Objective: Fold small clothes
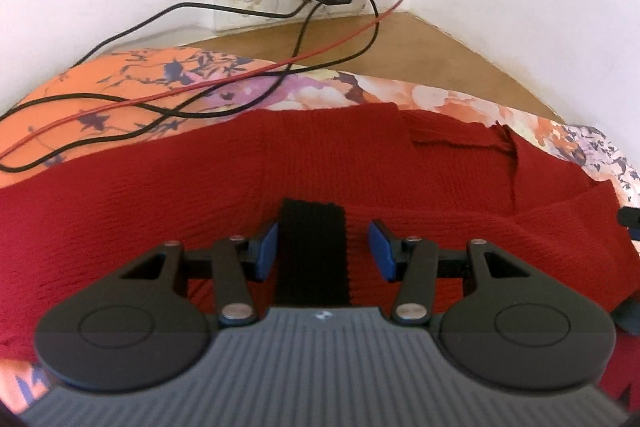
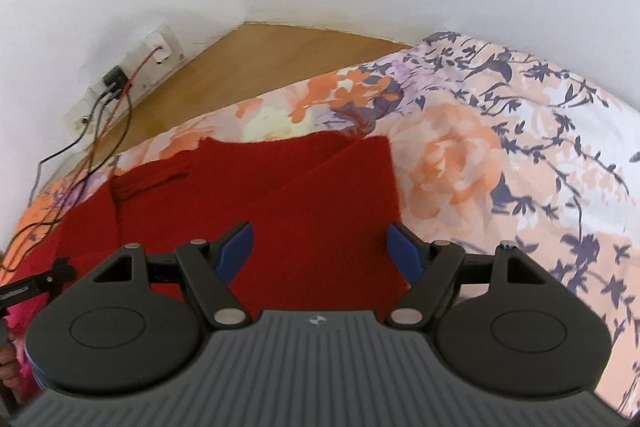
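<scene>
Gripping should start low: each gripper needs one finger slid under the knit edge before closing, so only one layer lifts. The red sweater (image 1: 360,167) lies flat on the floral sheet (image 1: 100,87). Left gripper (image 1: 323,251) has its jaws apart astride the black band (image 1: 312,251); right gripper (image 2: 320,251), jaws apart, frames the sweater's edge, its corner at 12 o'clock.

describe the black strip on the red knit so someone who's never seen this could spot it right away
Start at the floral bedsheet and the red knit garment spread over it. At the garment's near edge, between the open left gripper's blue pads, lies a black knitted band. It is the only black patch on the otherwise all-red knit.
</scene>
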